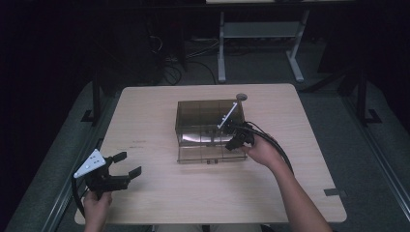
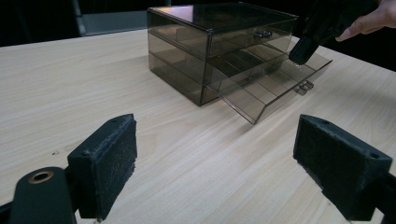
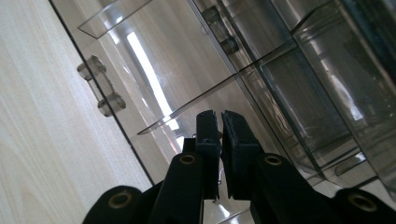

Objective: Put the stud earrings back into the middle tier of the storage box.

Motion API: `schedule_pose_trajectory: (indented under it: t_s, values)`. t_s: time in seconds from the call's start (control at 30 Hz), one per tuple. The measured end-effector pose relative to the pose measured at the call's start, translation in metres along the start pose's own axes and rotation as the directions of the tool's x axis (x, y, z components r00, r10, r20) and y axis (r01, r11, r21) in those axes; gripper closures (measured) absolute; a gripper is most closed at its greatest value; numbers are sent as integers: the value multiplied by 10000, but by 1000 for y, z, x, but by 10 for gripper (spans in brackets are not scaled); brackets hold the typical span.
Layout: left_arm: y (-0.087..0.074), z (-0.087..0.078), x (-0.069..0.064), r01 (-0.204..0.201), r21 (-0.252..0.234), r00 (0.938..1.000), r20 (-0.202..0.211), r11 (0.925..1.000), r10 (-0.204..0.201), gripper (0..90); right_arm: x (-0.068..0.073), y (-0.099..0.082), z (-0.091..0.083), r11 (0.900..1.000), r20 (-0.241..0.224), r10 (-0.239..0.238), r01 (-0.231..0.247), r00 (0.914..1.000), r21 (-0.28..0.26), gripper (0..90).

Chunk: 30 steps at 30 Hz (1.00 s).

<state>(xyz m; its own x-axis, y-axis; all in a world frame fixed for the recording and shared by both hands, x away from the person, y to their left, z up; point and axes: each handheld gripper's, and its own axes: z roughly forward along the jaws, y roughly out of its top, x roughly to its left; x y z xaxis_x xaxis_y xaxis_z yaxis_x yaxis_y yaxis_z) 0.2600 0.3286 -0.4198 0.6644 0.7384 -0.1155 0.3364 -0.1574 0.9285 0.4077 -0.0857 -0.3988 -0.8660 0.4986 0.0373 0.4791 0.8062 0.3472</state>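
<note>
We see the right tool closed, empty, inside the open drawer; left tool gapes over bare counter.

Holding left gripper near the tabletop's front-left corner, jaws gaping wide, hand gripping from below; angling right gripper downward at tabletop's middle, jaws pressing together, forearm extending from front edge.

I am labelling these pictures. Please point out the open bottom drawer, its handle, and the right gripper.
open bottom drawer [image 2: 275, 88]: left gripper view, on its clear floor.
drawer handle [image 2: 304, 87]: left gripper view, on the small clear pull.
right gripper [image 3: 220, 133]: right gripper view, between the tips of its shut jaws.
</note>
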Motion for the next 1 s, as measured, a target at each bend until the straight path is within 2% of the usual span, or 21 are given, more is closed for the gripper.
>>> schedule_pose_trajectory:
  t_s: [0.5,1.0]
  values:
    - [0,0,0,24,-9,10000,10,10000,-24,129,-5,-1,7,9998,-82,169,-168,9998,86,847]
    - [0,0,1,28,-18,10000,25,10000,-28,129,-6,-3,4,9997,-236,253,-253,9994,-16,823]
